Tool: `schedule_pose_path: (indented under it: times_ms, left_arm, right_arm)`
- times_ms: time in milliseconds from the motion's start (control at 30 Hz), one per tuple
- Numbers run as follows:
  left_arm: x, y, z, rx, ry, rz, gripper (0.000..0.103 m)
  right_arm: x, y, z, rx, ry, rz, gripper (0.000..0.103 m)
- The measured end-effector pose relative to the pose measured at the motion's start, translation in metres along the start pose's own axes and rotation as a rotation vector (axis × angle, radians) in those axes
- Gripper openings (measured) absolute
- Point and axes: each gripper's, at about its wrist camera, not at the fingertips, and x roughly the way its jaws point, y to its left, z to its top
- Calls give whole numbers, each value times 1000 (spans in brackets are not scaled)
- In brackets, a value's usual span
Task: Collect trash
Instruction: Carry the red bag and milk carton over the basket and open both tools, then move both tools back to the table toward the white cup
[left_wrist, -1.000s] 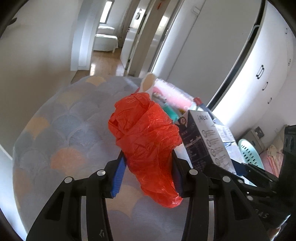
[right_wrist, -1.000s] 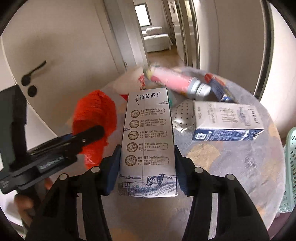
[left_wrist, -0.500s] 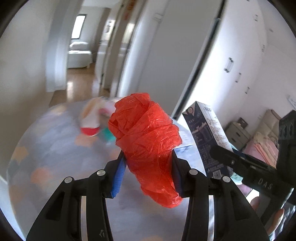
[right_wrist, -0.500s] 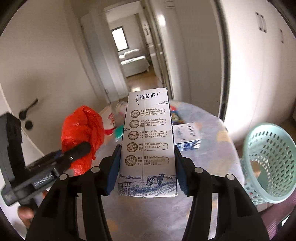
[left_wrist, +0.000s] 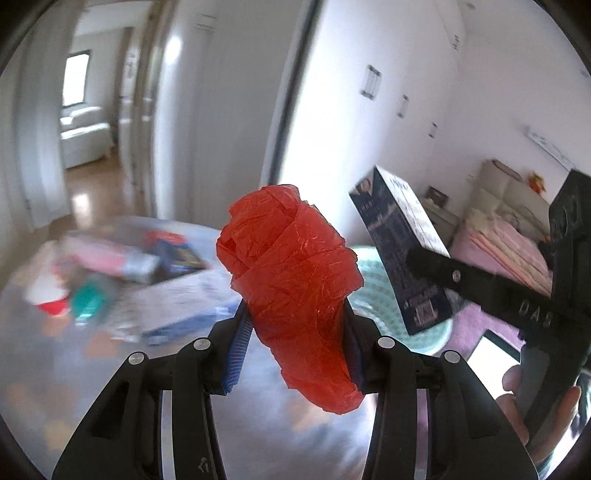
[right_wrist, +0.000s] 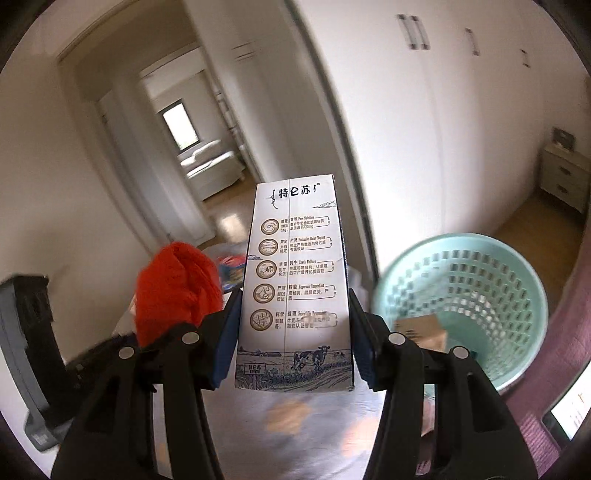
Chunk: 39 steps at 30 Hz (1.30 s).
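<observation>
Two pieces of trash are in your grip at once. From the left wrist, your left gripper (left_wrist: 293, 341) is clamped on the crumpled red plastic bag (left_wrist: 291, 273), which bulges above the pads and hangs below them. A second ago this view was filled by the patterned surface (left_wrist: 110, 369); now the leftover litter (left_wrist: 125, 266) has slid to nine o'clock, blurred, and the mint basket (left_wrist: 373, 288) peeks out behind the bag at three o'clock, so you have swung toward the drop point. Your right hand (left_wrist: 532, 406) shows at four o'clock

From the right wrist, your right gripper (right_wrist: 293, 343) is closed on the milk carton (right_wrist: 295, 280), held upright, a tall white box with printed icons and a cow scene at its foot, uncrushed. The basket (right_wrist: 491, 266), absent a second ago, now sits at three o'clock beyond the surface edge, with a brown cardboard piece (right_wrist: 421, 328) already inside. My read: both loads are nearly over it; release comes next
</observation>
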Motion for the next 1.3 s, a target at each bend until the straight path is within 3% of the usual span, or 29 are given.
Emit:
schedule_pose_path:
  times_ms: [300, 467, 833, 933, 1133, 1200, 1300]
  left_arm:
    - [63, -59, 19, 85, 64, -94, 43]
    - [100, -89, 20, 161, 86, -47, 43]
    - [186, -104, 15, 145, 230, -111, 47]
    - [191, -103, 14, 133, 230, -117, 54]
    - [189, -104, 13, 153, 217, -130, 59]
    - [189, -104, 12, 153, 216, -126, 59]
    - [185, -97, 12, 137, 213, -119, 59]
  right_arm:
    - [-19, -76, 8, 122, -34, -112, 50]
    - [-12, -118, 2, 197, -1, -206, 50]
    - [10, -171, -9, 278, 56, -310, 50]
    - [15, -175, -11, 285, 66, -323, 50]
    - [32, -186, -9, 305, 98, -336, 51]
    - [39, -188, -9, 309, 106, -348, 62]
    - [39, -191, -11, 323, 106, -360, 63]
